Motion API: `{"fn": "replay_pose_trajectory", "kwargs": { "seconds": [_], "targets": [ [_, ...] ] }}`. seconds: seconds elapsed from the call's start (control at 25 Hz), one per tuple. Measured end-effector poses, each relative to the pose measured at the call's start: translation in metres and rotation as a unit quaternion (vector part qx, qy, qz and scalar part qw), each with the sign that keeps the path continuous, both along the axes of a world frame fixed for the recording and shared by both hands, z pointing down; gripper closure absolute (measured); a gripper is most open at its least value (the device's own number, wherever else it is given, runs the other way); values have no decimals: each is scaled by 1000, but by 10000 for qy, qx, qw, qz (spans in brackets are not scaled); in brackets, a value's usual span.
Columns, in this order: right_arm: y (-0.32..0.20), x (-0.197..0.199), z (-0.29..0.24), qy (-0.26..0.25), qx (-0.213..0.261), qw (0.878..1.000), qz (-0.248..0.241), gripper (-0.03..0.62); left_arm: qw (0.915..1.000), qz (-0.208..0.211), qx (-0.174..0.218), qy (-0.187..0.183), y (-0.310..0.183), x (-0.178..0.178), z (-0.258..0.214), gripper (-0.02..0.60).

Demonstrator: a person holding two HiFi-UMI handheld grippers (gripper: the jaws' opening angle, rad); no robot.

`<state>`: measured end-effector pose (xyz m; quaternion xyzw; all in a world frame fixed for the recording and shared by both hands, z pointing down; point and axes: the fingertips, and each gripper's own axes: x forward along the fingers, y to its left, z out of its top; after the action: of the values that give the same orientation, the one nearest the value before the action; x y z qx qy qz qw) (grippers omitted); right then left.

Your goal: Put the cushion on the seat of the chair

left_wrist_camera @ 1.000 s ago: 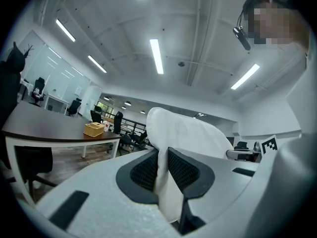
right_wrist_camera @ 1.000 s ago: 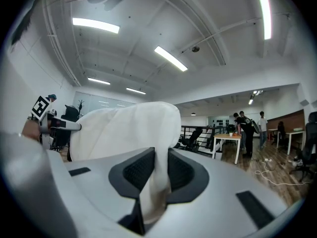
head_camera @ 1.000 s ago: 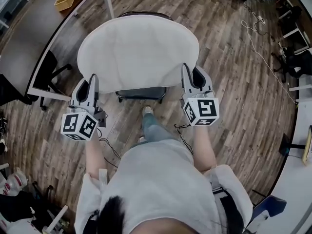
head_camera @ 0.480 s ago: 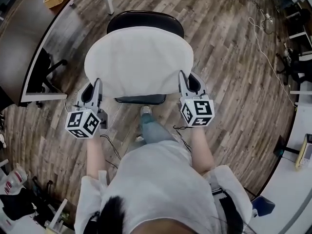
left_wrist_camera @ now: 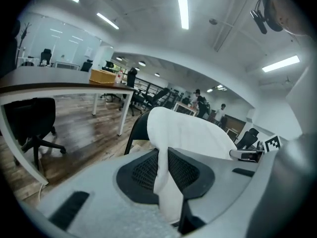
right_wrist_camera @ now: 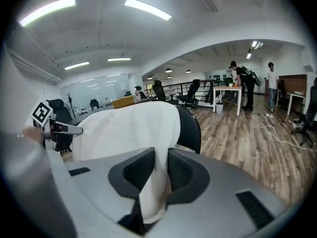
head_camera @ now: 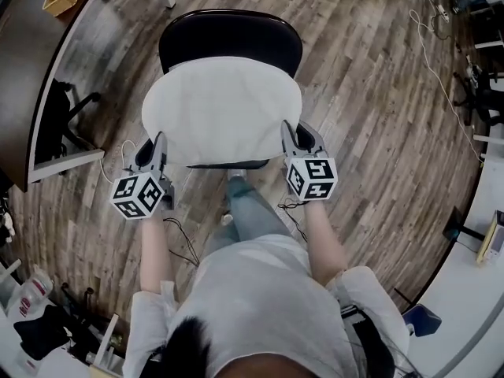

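A round white cushion (head_camera: 220, 109) hangs over the black chair (head_camera: 230, 36), covering its seat; only the chair's backrest and a strip of the seat's front edge show. My left gripper (head_camera: 157, 142) is shut on the cushion's left edge, and the white fabric (left_wrist_camera: 163, 182) is pinched between its jaws. My right gripper (head_camera: 288, 129) is shut on the cushion's right edge, with the fabric (right_wrist_camera: 156, 182) clamped between its pads. In both gripper views the cushion (right_wrist_camera: 129, 128) bulges ahead of the jaws in front of the black backrest (right_wrist_camera: 190, 128).
A curved desk (head_camera: 39, 93) with another black chair (head_camera: 59, 124) under it stands at the left. Cables (head_camera: 429, 46) trail over the wooden floor at the right. The person's leg and shoe (head_camera: 236, 183) are just in front of the chair. People stand at tables far off (right_wrist_camera: 247, 83).
Both grippers have sunk with the cushion, which has come down from over the backrest toward the seat. The chair's black backrest now shows fully behind it.
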<state>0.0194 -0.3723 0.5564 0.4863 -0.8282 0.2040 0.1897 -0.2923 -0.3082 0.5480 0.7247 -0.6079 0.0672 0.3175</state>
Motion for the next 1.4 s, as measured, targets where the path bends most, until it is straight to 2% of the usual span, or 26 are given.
{"fn": "replay_pose_trajectory", "kwargs": {
  "seconds": [0.52,0.96,1.4],
  "targets": [
    [-4,12,120,85,-1063,9940,257,528,9949,149,-1002,-18,-14,6,114,528],
    [-12,4,215,290,-1739,9842,187,526,9841,121,-1765,-159,-24,-3,209,528],
    [-12,9,299,459,-2257,9729,201,521,9723,405,-2281,-313,-32,0,290,528]
  ]
}}
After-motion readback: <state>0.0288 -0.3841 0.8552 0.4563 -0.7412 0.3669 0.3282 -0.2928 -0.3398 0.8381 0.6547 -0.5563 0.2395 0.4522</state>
